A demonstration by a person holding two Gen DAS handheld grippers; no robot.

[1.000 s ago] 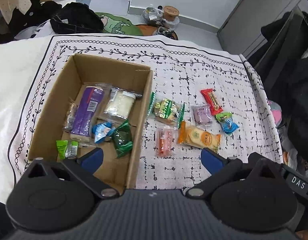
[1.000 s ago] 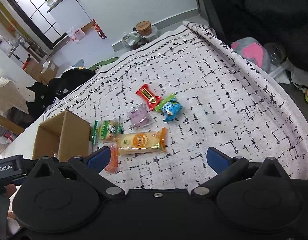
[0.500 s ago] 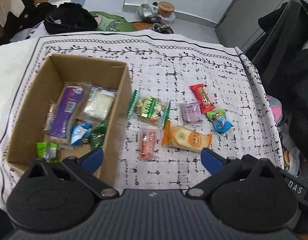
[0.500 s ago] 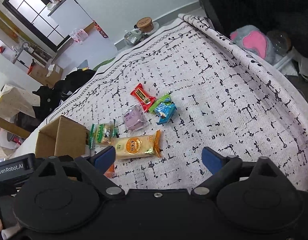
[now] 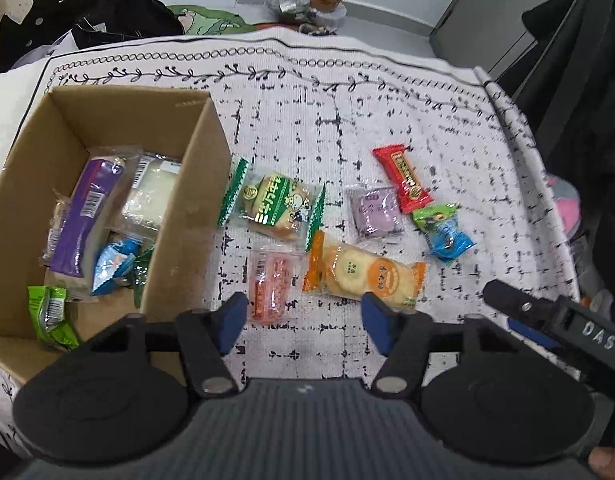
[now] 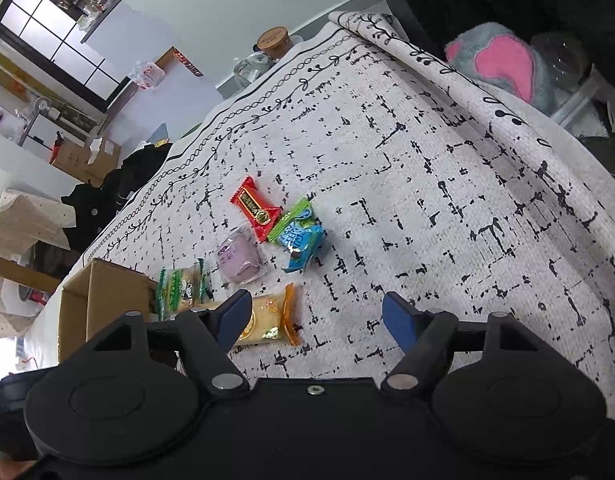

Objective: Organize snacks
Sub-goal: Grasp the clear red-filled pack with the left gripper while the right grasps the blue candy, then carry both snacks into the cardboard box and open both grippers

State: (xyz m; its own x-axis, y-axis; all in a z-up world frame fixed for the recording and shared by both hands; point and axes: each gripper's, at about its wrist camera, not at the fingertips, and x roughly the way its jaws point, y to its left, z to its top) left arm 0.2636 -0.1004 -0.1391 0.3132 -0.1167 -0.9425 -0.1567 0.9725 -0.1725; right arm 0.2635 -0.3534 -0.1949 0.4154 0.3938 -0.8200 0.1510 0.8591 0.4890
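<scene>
Pink snack [image 5: 270,287] btwn left hand-held gripper [image 5: 303,326] tips.

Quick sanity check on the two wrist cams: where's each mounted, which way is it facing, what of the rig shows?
Left wrist: sits behind the left claw, looking steeply down at the cardboard box and loose snacks on the patterned cloth; both blue pads show, closing, nothing between them; right claw body at right edge.
Right wrist: behind the right claw, angled down across the cloth toward the room; pads closing, nothing gripped.
Shared: the box, red packet, purple snack, orange cracker pack.
</scene>
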